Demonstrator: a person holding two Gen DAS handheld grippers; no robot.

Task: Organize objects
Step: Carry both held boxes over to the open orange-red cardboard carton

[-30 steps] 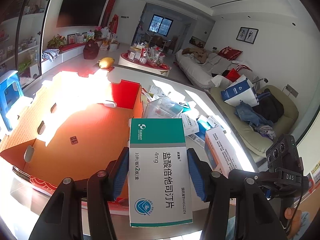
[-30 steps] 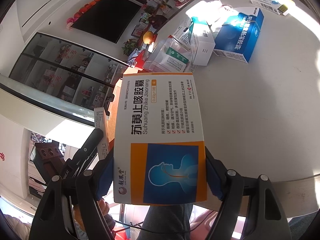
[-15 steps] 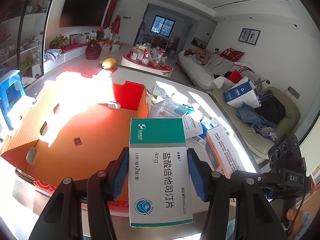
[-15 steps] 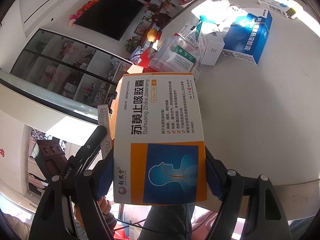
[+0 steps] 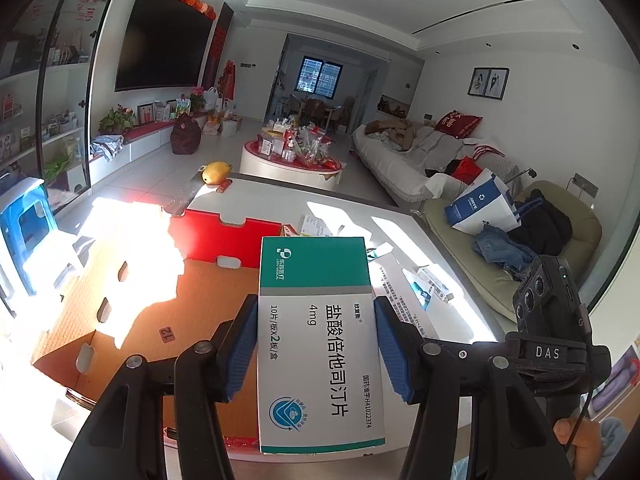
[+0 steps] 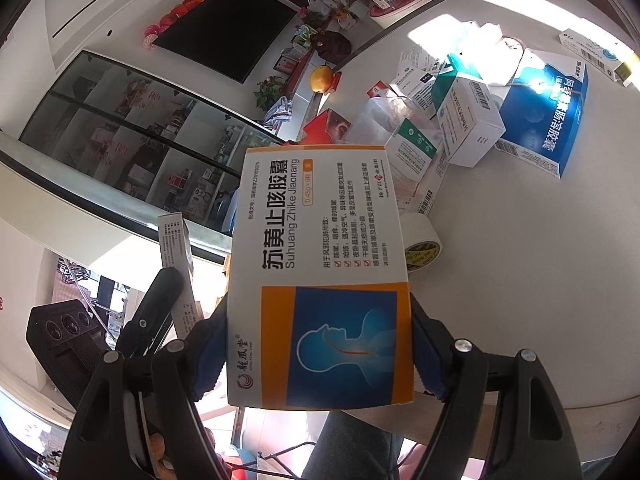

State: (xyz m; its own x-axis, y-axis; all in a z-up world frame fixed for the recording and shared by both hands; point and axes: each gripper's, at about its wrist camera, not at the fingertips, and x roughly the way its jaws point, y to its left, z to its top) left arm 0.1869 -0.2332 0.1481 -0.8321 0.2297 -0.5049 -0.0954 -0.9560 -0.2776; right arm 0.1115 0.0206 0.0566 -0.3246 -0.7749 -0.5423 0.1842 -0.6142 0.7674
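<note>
Medicine boxes are what's getting sorted here, and each hand has one.

Left wrist view first: the left gripper is clamped on a green-and-white box, blue pads pressed flat on its two long sides. It's held lengthwise along the fingers, face up, so the printing runs sideways and the far end sticks out well past the pads. Pretty sensible grip I'd say, since squeezing the narrow width keeps a light carton from twisting. The box has a teal band at the far end, a white middle with black Chinese text and "4mg", and a round blue logo near the camera. It hangs in the air over the near edge of an open cardboard box, orange-brown inside with a red flap, half blown out by sunlight. My guess is that's where things get dropped. More cartons lie on the white table to the right.

Right wrist view: the right gripper is closed on an orange-and-white box, a wider one, so the jaws stand further apart. Same side-pinch hold. It shows "Suhuang Zhike Jiaonang" and a blue head-and-throat picture. It's off the table, with a roll of tape just behind it and a pile of loose cartons, including a big blue box, farther back waiting their turn.
</note>
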